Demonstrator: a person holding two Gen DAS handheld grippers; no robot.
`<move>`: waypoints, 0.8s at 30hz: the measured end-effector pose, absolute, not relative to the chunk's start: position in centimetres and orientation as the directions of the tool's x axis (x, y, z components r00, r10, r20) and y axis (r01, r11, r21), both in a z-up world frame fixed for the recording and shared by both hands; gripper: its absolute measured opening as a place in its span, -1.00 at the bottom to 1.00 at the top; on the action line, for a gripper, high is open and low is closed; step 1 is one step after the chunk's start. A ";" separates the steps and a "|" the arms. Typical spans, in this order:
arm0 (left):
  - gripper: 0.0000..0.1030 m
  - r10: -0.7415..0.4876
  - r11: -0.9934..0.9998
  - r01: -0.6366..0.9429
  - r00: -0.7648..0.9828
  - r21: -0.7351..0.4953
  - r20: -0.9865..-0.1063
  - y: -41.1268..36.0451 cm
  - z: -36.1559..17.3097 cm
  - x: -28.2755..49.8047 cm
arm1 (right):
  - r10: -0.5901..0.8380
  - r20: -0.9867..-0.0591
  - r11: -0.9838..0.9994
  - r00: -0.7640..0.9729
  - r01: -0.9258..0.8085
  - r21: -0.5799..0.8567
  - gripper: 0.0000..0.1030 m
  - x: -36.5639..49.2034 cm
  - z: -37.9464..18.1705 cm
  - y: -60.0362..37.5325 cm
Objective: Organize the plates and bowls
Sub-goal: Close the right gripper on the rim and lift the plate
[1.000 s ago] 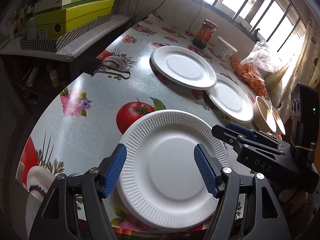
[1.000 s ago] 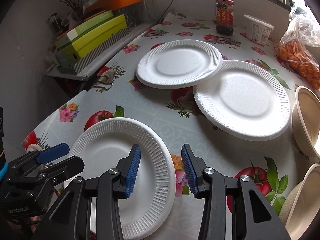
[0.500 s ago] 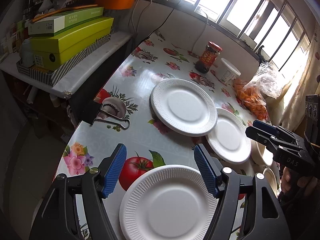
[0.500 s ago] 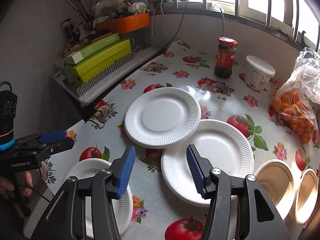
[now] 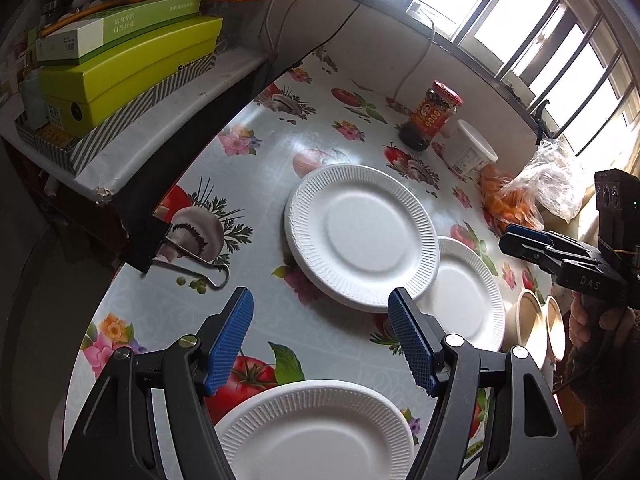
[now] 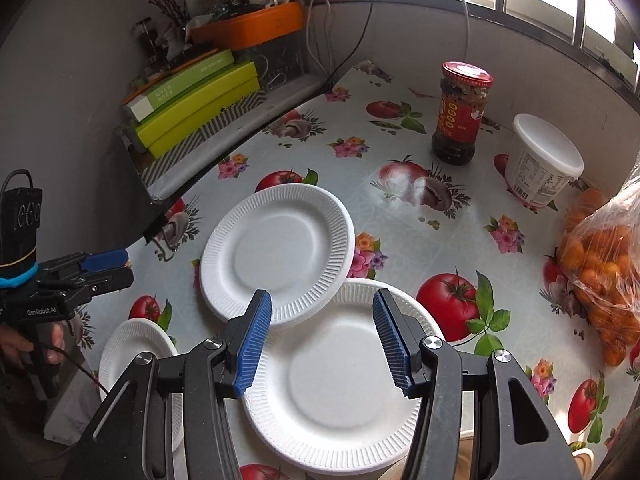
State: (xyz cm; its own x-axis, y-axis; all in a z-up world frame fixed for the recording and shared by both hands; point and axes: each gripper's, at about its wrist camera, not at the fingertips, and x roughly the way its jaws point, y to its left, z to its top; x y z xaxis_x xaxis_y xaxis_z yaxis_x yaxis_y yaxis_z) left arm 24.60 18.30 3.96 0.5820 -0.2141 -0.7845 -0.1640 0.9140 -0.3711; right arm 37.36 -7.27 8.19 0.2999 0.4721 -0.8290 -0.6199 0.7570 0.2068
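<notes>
Three white paper plates lie on the flowered tablecloth. In the left wrist view the near plate [image 5: 316, 436] is at the bottom, the far plate [image 5: 362, 238] overlaps the middle plate [image 5: 468, 304], and two beige bowls [image 5: 528, 320] stand on edge at the right. My left gripper [image 5: 319, 296] hangs open above the cloth between the near and far plates, holding nothing. The right gripper [image 5: 516, 236] shows at the right edge. In the right wrist view my right gripper [image 6: 321, 298] is open and empty above the middle plate [image 6: 340, 392], by the far plate [image 6: 276, 256]. The near plate [image 6: 136, 360] lies left, below the left gripper [image 6: 104, 262].
A red-lidded sauce jar [image 6: 460, 116], a white tub [image 6: 540, 160] and a bag of oranges [image 6: 600, 272] stand at the back right. Green boxes [image 5: 120, 68] sit on a shelf to the left, and a black binder clip [image 5: 160, 240] grips the table edge.
Both grippers have risen and moved off the near plate toward the far plates. The right gripper's jaws have widened a little. No plate has moved.
</notes>
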 end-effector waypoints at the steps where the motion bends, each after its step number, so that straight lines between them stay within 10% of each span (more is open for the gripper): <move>1: 0.37 -0.225 0.907 -0.171 0.575 -0.385 -0.786 18.3 3.7 24.9 | 0.481 -0.828 0.754 0.289 -0.617 0.223 0.04 37.8 8.0 -7.3; 24: 0.20 -0.194 0.882 -0.295 0.481 -0.366 -0.855 17.8 -0.4 29.2 | 0.485 -0.857 0.753 0.174 -0.582 0.308 -0.33 43.5 2.1 -4.4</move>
